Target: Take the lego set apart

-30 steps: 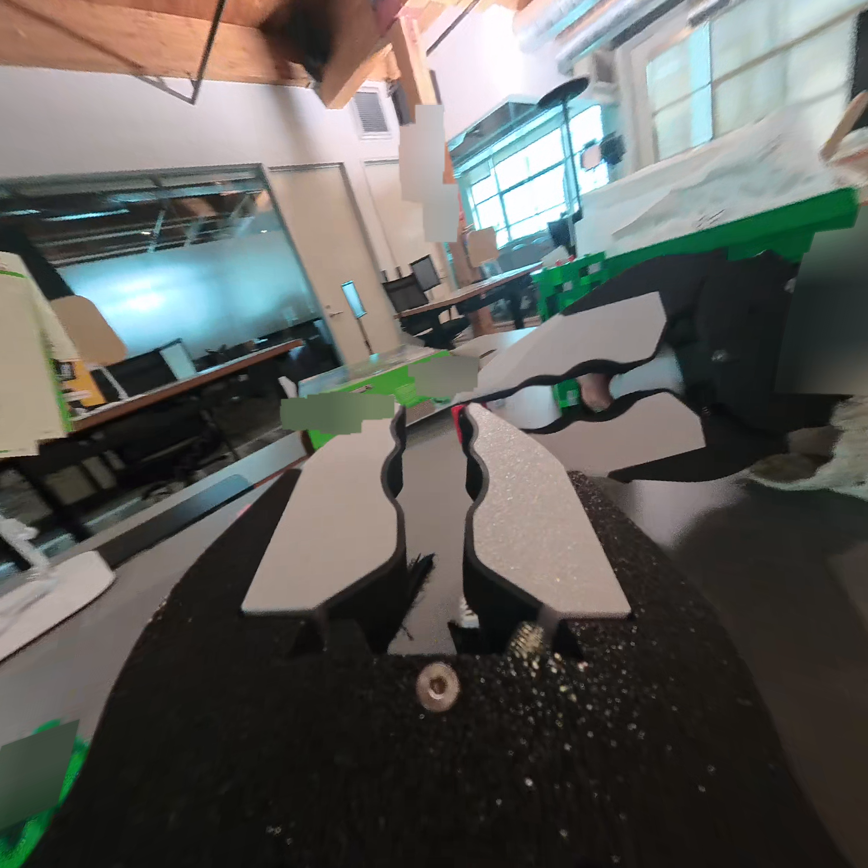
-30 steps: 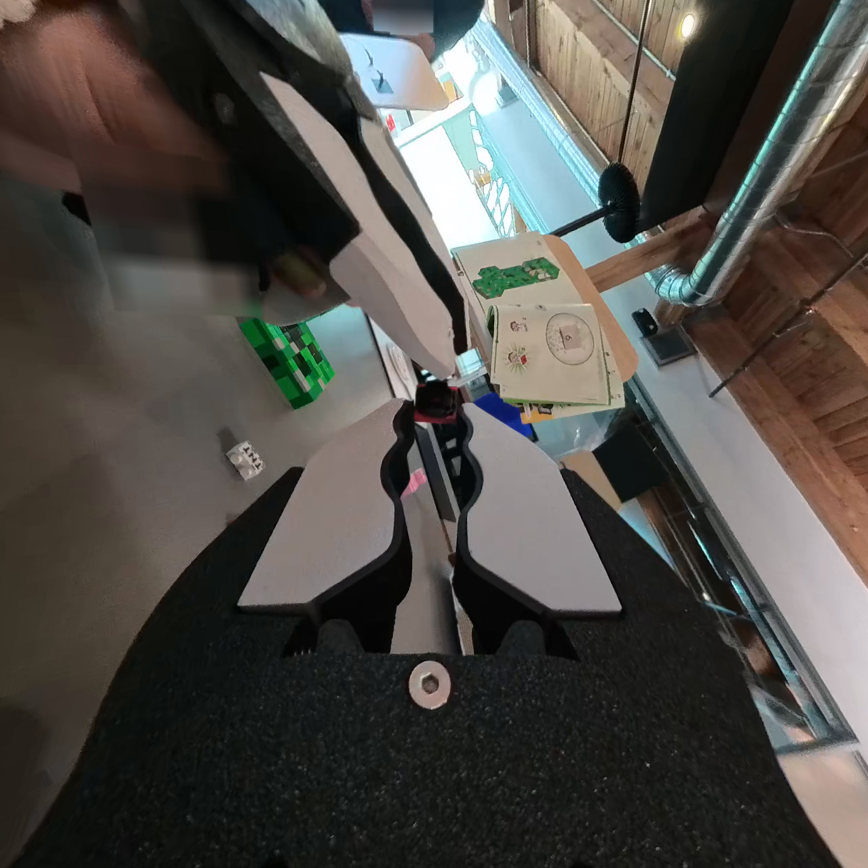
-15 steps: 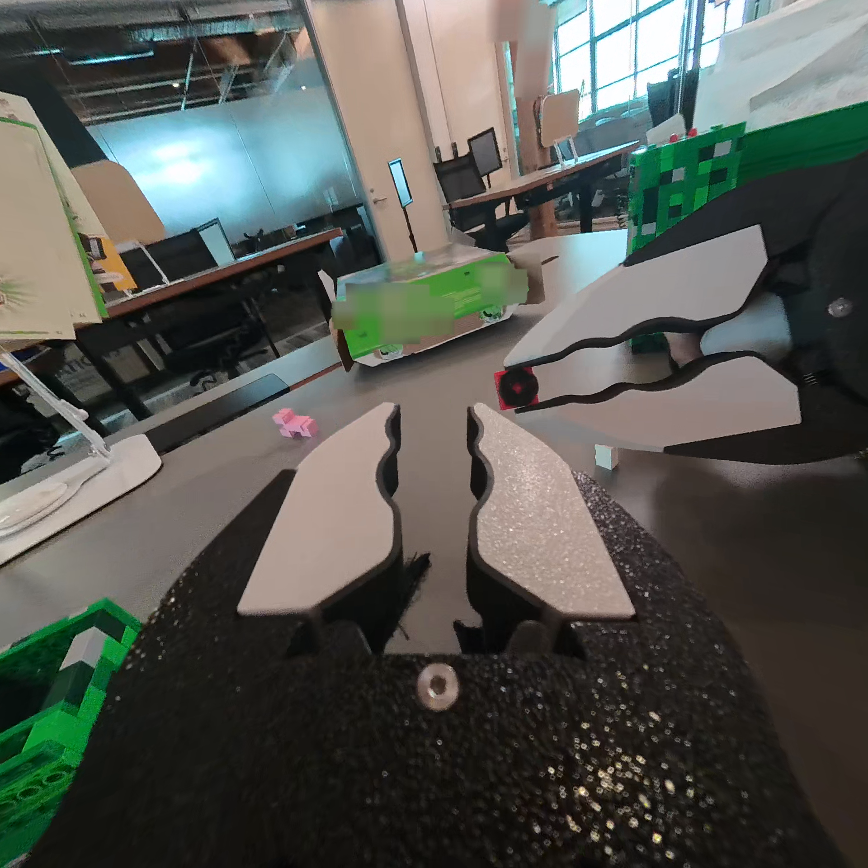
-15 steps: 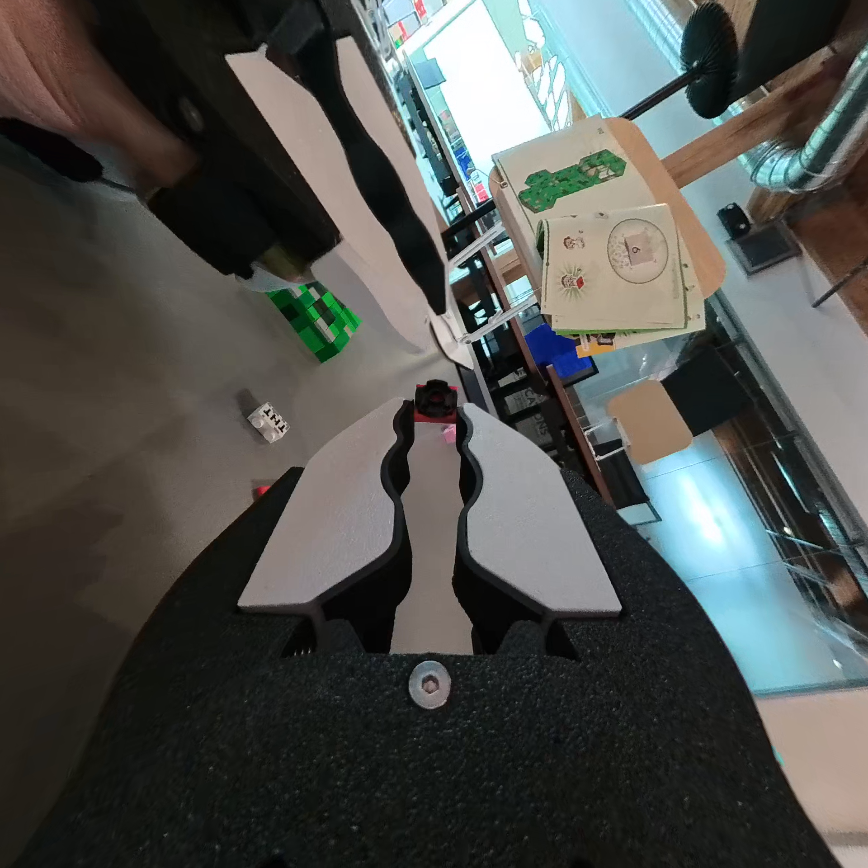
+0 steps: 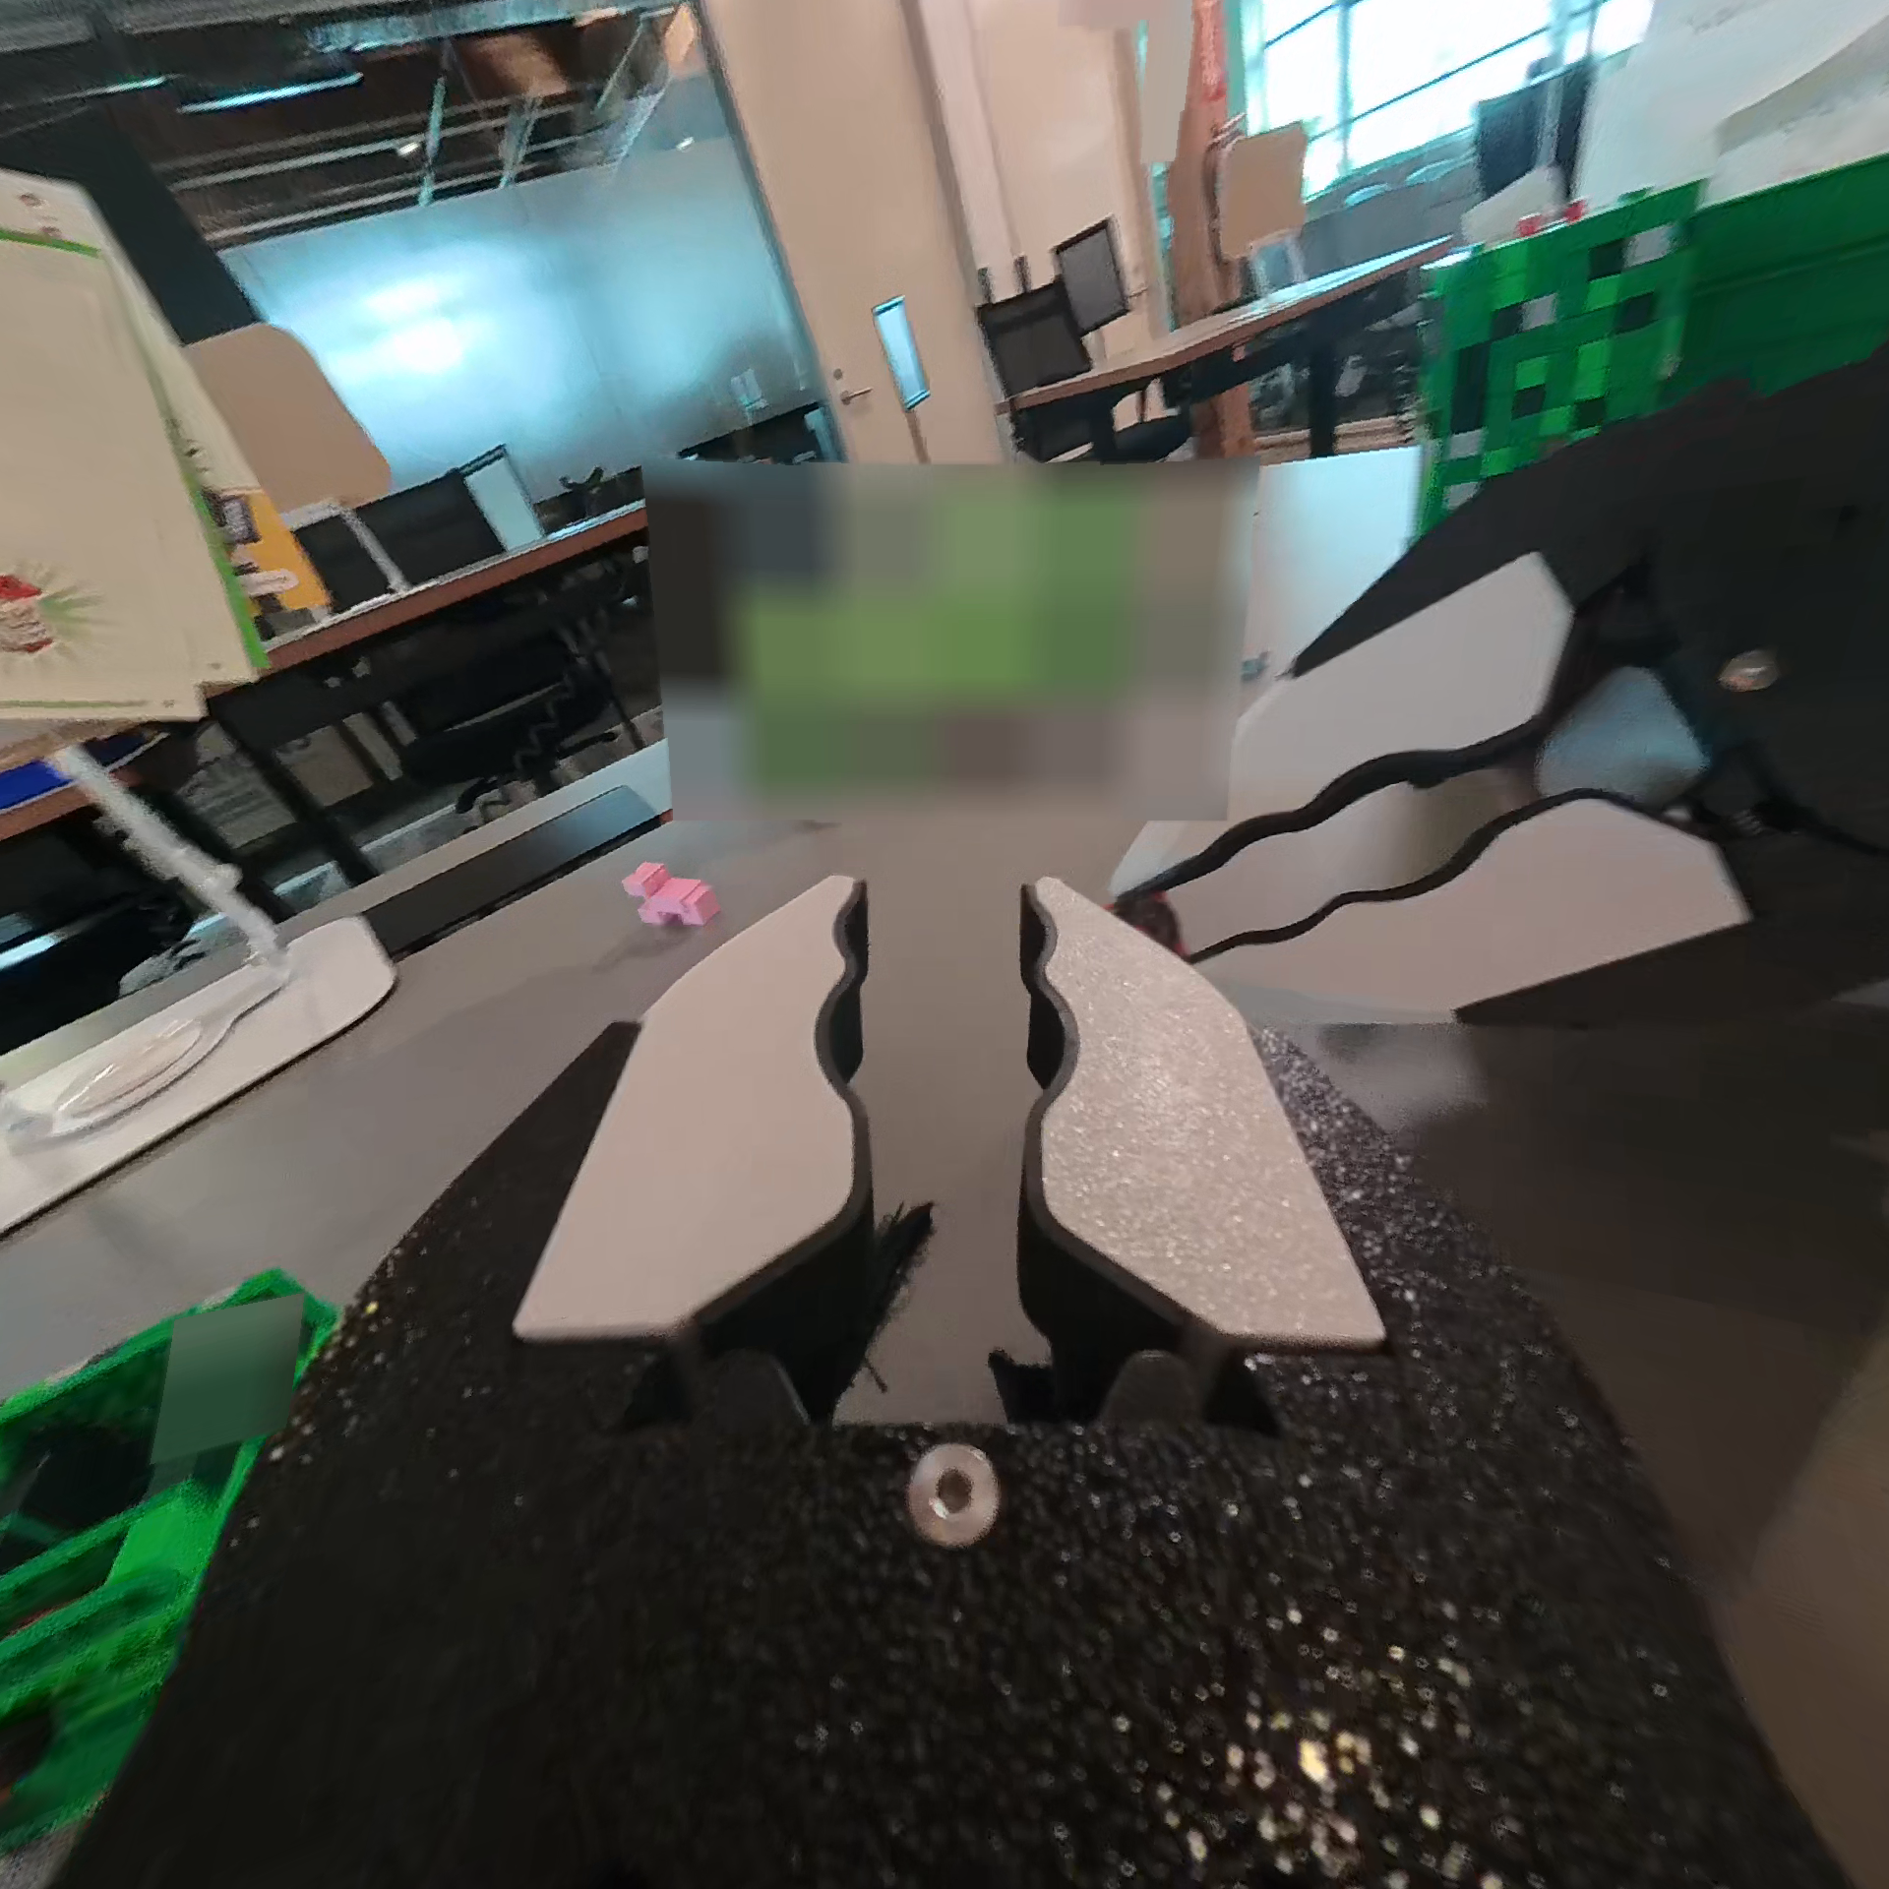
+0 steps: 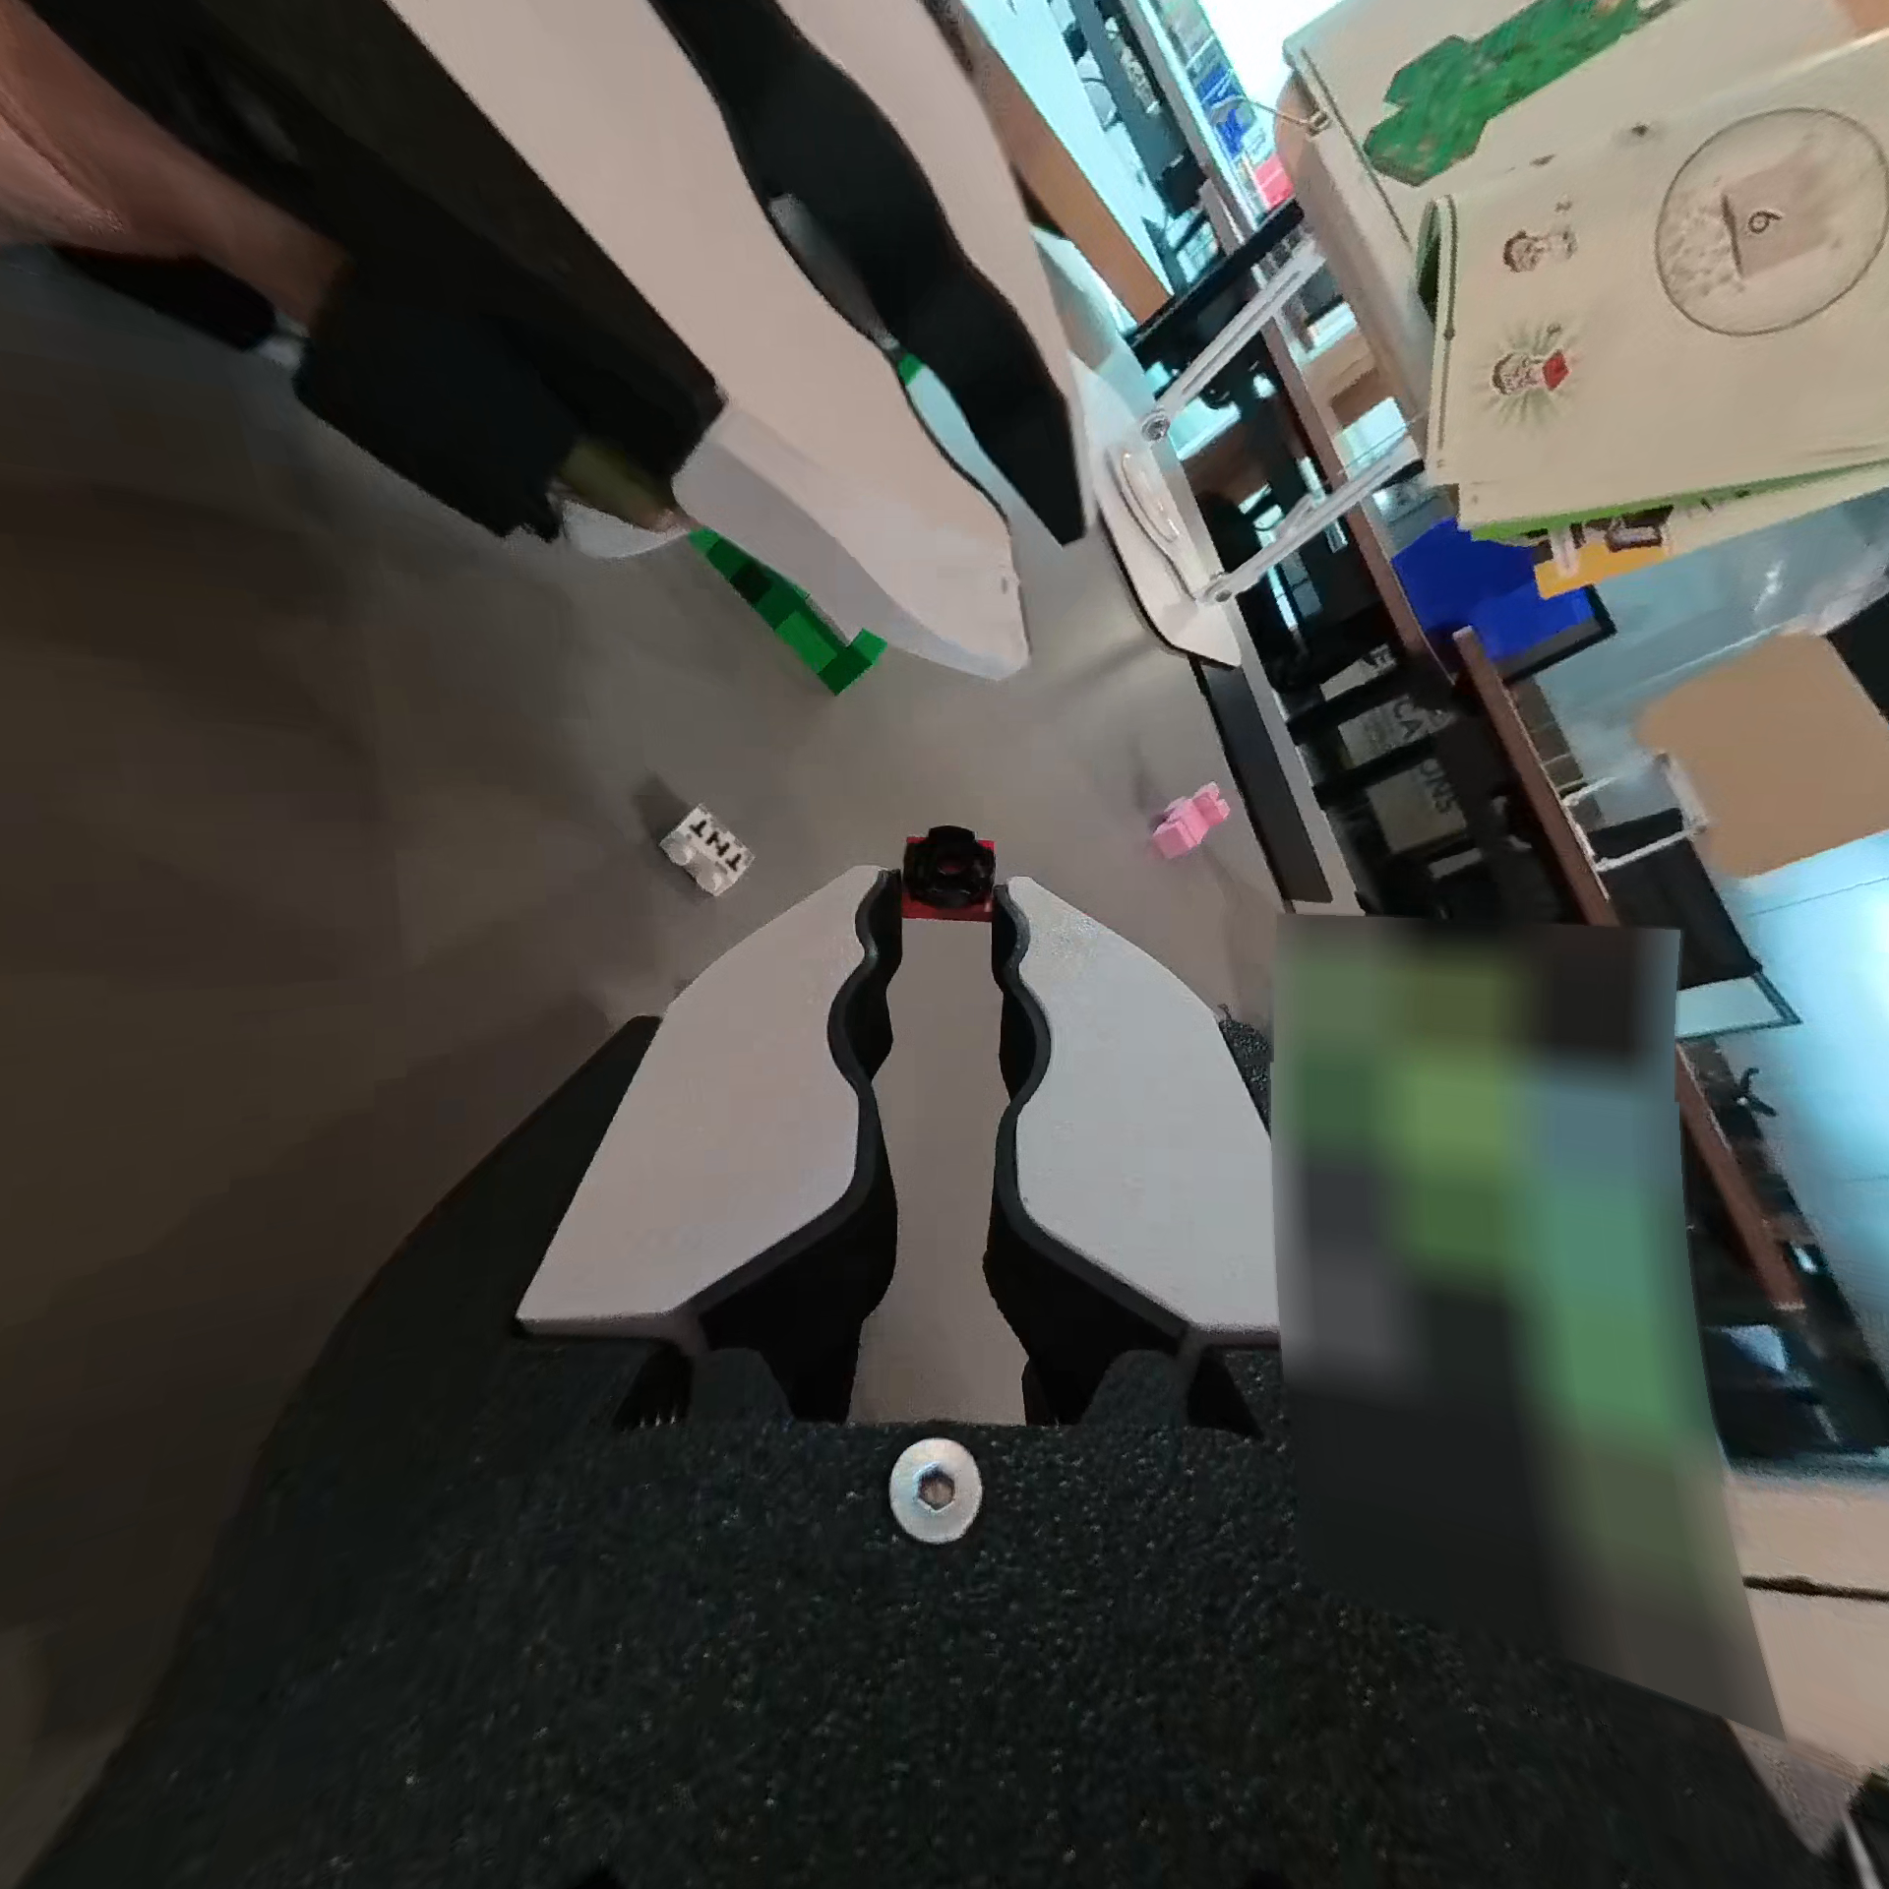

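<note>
My right gripper (image 6: 949, 900) is shut on a small red and black lego piece (image 6: 949, 877) at its fingertips, above the grey table (image 6: 307, 920). In the left wrist view the right gripper (image 5: 1145, 910) comes in from the right with that red piece (image 5: 1153, 917) at its tip, just right of my left fingertips. My left gripper (image 5: 946, 910) is open and empty, low over the table (image 5: 460, 1073). In the right wrist view the left gripper (image 6: 1038, 572) sits above and beyond mine.
On the table lie a pink piece (image 5: 670, 894) (image 6: 1191, 823), a white piece (image 6: 707, 848) and a green block (image 6: 808, 624). A green lego structure (image 5: 92, 1533) is at the lower left, a green pixel-patterned block (image 5: 1554, 337) far right. A booklet (image 5: 92, 460) hangs on a clear stand (image 5: 184, 1022). There is about 6 centimeters between the tips of the two grippers. Left tips and right tips are each some 25 centimeters from the green pixel-patterned block (image 5: 1554, 337).
The two grippers met at the red piece, then drew apart. The right one kept the piece and the left came away empty. Both views have tilted down toward the table.
</note>
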Tool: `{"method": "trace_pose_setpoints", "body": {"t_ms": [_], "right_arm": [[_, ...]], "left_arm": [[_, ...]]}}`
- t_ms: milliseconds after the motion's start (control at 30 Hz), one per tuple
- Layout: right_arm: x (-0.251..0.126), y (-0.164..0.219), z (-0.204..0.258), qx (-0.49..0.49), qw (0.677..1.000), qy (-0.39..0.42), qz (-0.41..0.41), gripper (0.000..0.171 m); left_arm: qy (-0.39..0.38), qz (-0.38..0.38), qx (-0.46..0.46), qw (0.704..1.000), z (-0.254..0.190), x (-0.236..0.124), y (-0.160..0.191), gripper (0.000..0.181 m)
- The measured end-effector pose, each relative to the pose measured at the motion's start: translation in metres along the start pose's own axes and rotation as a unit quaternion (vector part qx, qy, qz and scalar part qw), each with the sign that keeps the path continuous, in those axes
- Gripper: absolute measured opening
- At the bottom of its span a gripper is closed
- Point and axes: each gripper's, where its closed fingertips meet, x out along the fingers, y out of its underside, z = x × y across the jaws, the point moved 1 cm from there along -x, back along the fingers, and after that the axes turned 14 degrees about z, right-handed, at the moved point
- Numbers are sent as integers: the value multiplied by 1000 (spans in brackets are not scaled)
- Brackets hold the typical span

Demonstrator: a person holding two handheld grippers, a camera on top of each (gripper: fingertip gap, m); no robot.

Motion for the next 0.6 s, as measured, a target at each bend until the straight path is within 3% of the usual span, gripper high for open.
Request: {"method": "trace_pose_setpoints", "body": {"t_ms": [33, 500, 600], "right_arm": [[-1, 0, -2, 9, 1000, -1, -2, 16], [-1, 1, -2, 18, 1000, -8, 1, 16], [0, 3, -2, 20, 1000, -10, 4, 16]], "left_arm": [[-16, 8, -7, 1000, 6, 0, 2, 28], [-61, 33, -56, 996, 30, -1, 11, 41], [-140, 44, 29, 989, 55, -10, 4, 41]]}}
